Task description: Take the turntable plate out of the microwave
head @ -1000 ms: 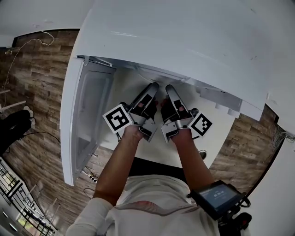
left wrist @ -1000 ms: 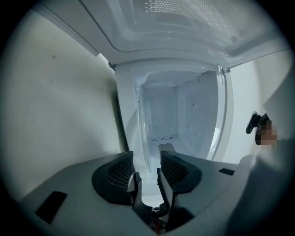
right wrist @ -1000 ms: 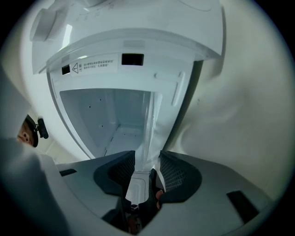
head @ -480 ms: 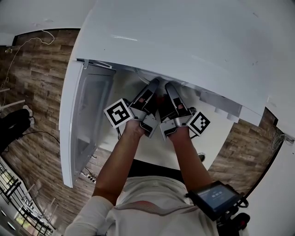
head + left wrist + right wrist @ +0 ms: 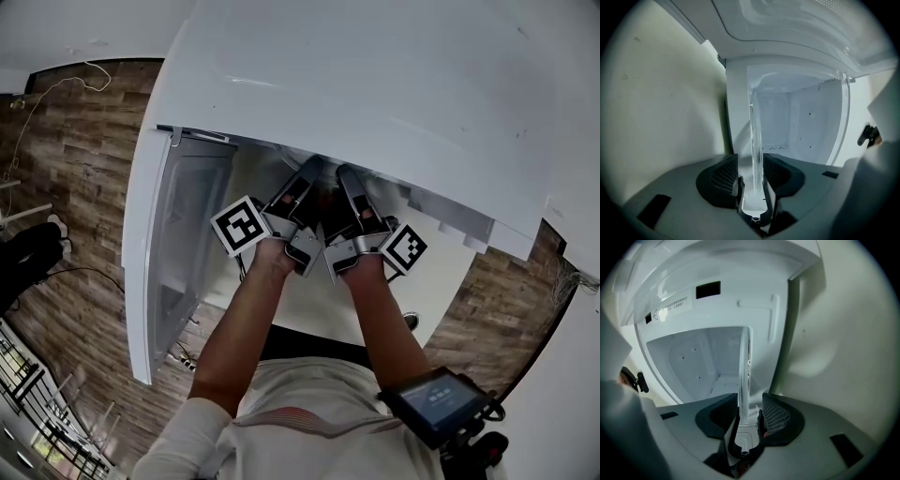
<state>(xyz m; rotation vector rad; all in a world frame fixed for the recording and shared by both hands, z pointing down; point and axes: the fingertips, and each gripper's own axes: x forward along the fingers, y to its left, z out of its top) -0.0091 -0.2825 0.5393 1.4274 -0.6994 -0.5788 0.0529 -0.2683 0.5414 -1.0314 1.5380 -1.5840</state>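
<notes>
The turntable plate [image 5: 756,131] is clear glass and shows edge-on between the jaws in both gripper views [image 5: 745,366]. My left gripper [image 5: 751,160] is shut on its rim, and my right gripper [image 5: 750,399] grips the rim beside it. Behind the plate lies the white microwave cavity [image 5: 801,126]. In the head view both grippers, left [image 5: 309,176] and right [image 5: 345,178], reach side by side under the microwave's white top [image 5: 375,84]. That top hides the fingertips and the plate there.
The microwave door [image 5: 178,244] hangs open at the left, close to my left arm. The cavity's side walls [image 5: 806,348] stand near each gripper. Wood floor [image 5: 75,150] with a loose cable [image 5: 56,89] lies beyond the door.
Both grippers have pushed a little deeper into the microwave opening, and their fingertips have gone under its top edge. They stay side by side.
</notes>
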